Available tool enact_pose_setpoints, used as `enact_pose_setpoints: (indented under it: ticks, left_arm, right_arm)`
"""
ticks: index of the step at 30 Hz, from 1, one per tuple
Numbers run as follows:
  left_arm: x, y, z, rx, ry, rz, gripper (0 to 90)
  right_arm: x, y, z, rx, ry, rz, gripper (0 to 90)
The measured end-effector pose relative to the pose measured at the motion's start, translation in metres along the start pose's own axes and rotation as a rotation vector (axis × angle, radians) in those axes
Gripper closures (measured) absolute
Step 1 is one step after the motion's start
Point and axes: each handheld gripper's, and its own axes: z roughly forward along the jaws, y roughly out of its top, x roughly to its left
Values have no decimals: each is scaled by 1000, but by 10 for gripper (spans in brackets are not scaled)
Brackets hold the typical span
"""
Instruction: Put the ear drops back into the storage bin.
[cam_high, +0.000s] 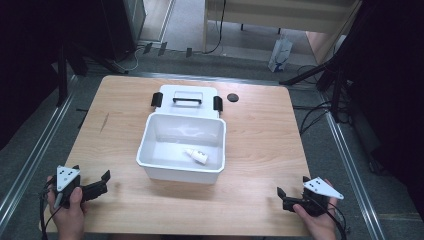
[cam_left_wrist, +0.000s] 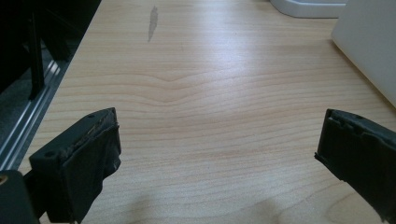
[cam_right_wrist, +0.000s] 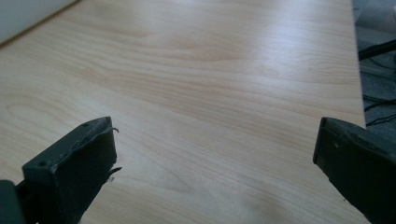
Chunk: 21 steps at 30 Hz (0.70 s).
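Your black claws, the left claw (cam_high: 100, 181) and right claw (cam_high: 283, 196), flank a white bin (cam_high: 150, 160) and white bottle (cam_high: 196, 156) on the pale wood-grain surface (cam_high: 260, 135).

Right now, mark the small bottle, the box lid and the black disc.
small bottle (cam_high: 196, 156), high view, middle of its white body.
box lid (cam_high: 187, 93), high view, top face above the handle.
black disc (cam_high: 232, 97), high view, its centre.
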Motion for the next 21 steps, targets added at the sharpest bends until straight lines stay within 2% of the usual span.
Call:
enact_pose_setpoints:
  ticks: [5,8,9,10,11,12,16,21]
  left_arm:
    - [0,-1,-1,-2,-9,-13,4]
    - [2,0,0,6,-8,-21,4]
    - [1,0,0,8,-7,-22,4]
    - [1,0,0,9,-4,-19,4]
    - [1,0,0,8,-2,-19,4]
    - [0,0,0,10,4,-17,4]
    - [-1,0,0,10,22,-7,4]
    - [-3,0,0,12,29,3,4]
  right_arm:
    - [-4,-16,-3,-91,-26,71,0]
    - [-8,-14,-8,-150,-46,94,0]
    - [-10,-14,-8,-164,-62,110,0]
    - [-11,-16,-6,-173,-73,147,0]
    - [-13,-16,-5,-171,-76,174,0]
    - [-13,-16,-5,-171,-87,175,0]
    - [-12,-16,-5,-167,-83,161,0]
    - [-13,-16,-3,-149,-78,180,0]
